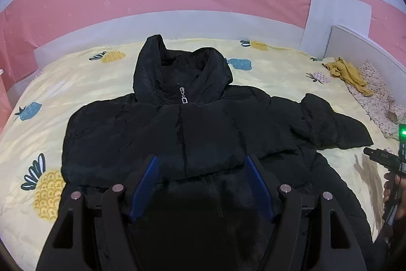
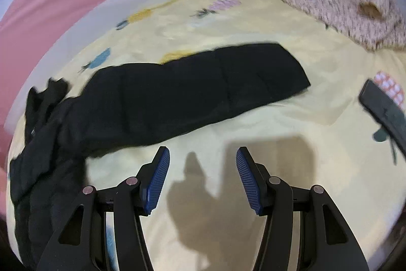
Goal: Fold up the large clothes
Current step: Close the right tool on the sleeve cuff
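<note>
Left gripper [image 1: 201,164]: jaws apart, nothing between them, above the jacket's [image 1: 177,133] lower front.
Right gripper [image 2: 203,156]: jaws apart, empty, over bare bedsheet [image 2: 253,118].
Sleeve [image 2: 198,83]: just ahead of the right gripper, long axis across its view, cuff to the right.
Nearer hand: the right one, I judge.
Jacket: flat on the bed, hood [image 1: 177,65] far.

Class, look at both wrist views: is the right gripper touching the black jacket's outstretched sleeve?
Apart. In the right wrist view, bare yellow bedsheet shows between the open right gripper and the black jacket's sleeve.
</note>
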The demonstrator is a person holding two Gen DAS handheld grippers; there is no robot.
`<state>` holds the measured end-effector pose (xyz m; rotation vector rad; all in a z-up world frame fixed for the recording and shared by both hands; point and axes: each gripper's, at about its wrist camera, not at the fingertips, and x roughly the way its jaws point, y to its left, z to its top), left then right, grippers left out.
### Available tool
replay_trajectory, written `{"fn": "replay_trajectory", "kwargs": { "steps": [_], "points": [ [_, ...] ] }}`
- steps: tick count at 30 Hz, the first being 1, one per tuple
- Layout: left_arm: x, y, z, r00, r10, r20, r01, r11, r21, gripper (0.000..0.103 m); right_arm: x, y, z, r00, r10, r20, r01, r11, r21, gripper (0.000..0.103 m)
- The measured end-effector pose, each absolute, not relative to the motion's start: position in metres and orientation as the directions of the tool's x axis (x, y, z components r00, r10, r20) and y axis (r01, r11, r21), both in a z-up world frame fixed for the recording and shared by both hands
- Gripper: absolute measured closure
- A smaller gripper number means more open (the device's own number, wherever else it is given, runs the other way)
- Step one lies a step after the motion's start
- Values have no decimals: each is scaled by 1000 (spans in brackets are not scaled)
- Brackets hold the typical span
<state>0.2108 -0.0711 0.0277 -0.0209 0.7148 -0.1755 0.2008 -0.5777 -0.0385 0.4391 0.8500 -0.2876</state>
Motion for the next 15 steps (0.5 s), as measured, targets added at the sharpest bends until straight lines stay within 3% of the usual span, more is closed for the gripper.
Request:
{"fn": "replay_trajectory", "kwargs": {
  "steps": [14,15],
  "points": [
    [223,-69,-5,697,-149,-701,134,988,-77,31,249,-635,-66,717,-32,-696,488,736,469,48],
    [223,-67,-6,695,-146,-704,131,988,-76,31,251,-636,-65,716,-34,-697,493,732,471,54]
  ]
}}
